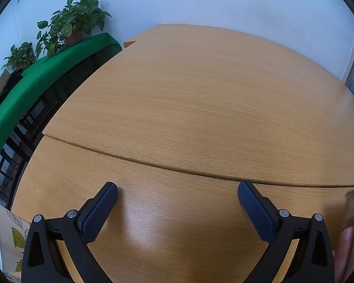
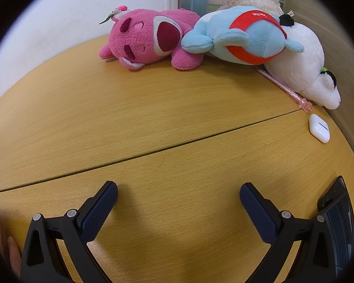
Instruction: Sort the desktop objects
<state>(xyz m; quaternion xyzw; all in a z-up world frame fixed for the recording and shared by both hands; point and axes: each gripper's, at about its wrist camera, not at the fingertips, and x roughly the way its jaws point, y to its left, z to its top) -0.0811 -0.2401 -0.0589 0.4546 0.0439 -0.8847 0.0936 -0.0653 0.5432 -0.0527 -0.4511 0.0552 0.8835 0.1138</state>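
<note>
We hold both grippers wide apart and empty over the light wooden tabletop [image 1: 200, 108].
Only our right gripper [image 2: 178, 194] sees the pink plush bear [image 2: 148, 40], blue-and-red plush [image 2: 243, 37], white plush [image 2: 304, 70], pink pen [image 2: 283, 87] and white earbud case [image 2: 319, 127]; our left gripper [image 1: 177, 194] sees bare wood.

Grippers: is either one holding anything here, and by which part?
Nothing is held. The left gripper and right gripper both stand open over bare table; the toys lie untouched.
</note>
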